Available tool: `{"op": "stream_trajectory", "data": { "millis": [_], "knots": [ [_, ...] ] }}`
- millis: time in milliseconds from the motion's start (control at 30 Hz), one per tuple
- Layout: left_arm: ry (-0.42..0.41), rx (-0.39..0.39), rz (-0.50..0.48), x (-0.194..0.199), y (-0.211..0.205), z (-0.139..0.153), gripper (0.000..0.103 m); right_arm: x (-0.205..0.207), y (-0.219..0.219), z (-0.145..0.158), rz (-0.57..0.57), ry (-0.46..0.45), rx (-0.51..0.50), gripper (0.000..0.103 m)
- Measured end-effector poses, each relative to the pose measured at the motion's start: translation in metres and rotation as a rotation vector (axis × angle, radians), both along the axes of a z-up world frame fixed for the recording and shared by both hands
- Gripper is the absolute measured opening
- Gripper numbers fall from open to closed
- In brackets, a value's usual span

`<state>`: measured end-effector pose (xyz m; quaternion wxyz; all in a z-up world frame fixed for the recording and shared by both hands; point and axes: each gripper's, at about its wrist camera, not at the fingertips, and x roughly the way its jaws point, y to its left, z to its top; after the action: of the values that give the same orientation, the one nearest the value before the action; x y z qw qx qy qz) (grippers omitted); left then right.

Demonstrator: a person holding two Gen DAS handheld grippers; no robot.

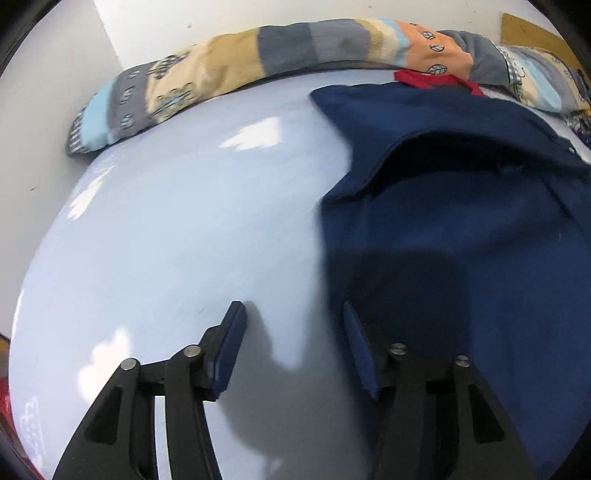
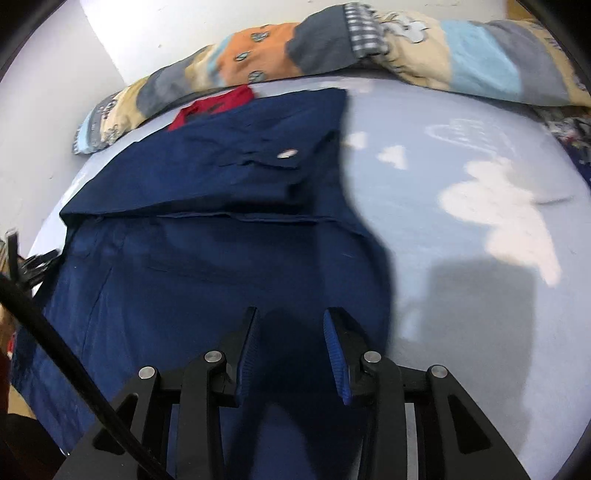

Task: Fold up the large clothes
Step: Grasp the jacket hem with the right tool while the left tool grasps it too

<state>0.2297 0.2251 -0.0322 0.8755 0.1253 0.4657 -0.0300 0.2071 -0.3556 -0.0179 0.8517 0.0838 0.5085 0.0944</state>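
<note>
A large navy garment [image 1: 461, 229] lies spread on the light-blue bed sheet [image 1: 166, 240], its upper part folded back over itself. A small white tag [image 2: 284, 155] shows on that folded layer. My left gripper [image 1: 291, 314] hangs open over the garment's left edge: one fingertip is above bare sheet, the other above navy cloth, and neither pad presses on anything. My right gripper [image 2: 291, 315] is also open, low over the navy garment [image 2: 207, 266] near its right edge, with only shadowed cloth below the gap. A red cloth [image 2: 218, 105] peeks out at the garment's far end.
A rolled patchwork quilt [image 1: 258, 62] lies along the white wall behind the garment. The sheet [image 2: 480, 258] carries white cloud prints. A black cable [image 2: 55, 332] crosses the right wrist view's lower left. A wooden board [image 1: 535, 33] stands at the far right corner.
</note>
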Motion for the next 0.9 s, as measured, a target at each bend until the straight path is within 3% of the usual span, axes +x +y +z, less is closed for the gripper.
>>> {"op": "stream_trajectory", "data": {
  "millis": [67,100,167,267,367,500,567,633,767,900],
  "knots": [
    [-0.004,0.07,0.092,-0.008,0.019,0.001,0.05,-0.007,0.0,0.007,-0.006,-0.02,-0.002,0.039],
    [-0.011,0.041,0.125,-0.012,0.029,0.005,0.04,-0.01,0.001,0.013,-0.008,-0.025,0.009,0.039],
    [-0.051,-0.093,0.182,-0.023,0.043,0.023,0.035,-0.014,0.008,0.025,0.001,-0.051,0.028,0.039],
    [-0.124,-0.197,0.137,-0.037,0.028,0.052,0.035,-0.023,0.03,0.039,0.047,-0.079,0.043,0.04],
    [-0.123,-0.26,0.004,-0.052,-0.005,0.068,0.044,-0.034,0.06,0.044,0.103,-0.066,0.037,0.042],
    [-0.031,-0.212,-0.129,-0.072,-0.039,0.048,0.045,-0.057,0.084,0.023,0.187,0.013,-0.056,0.042],
    [0.035,-0.126,-0.156,-0.089,-0.044,0.023,0.046,-0.067,0.083,0.008,0.2,0.072,-0.096,0.042],
    [0.002,-0.07,-0.151,-0.109,-0.039,0.015,0.047,-0.081,0.073,0.002,0.208,0.093,-0.118,0.042],
    [0.007,-0.083,-0.067,-0.132,-0.006,0.027,0.059,-0.108,0.045,0.007,0.153,0.163,-0.197,0.042],
    [-0.069,-0.04,-0.073,-0.164,0.001,0.053,0.059,-0.141,0.027,0.022,0.019,0.18,-0.366,0.043]
  ]
}}
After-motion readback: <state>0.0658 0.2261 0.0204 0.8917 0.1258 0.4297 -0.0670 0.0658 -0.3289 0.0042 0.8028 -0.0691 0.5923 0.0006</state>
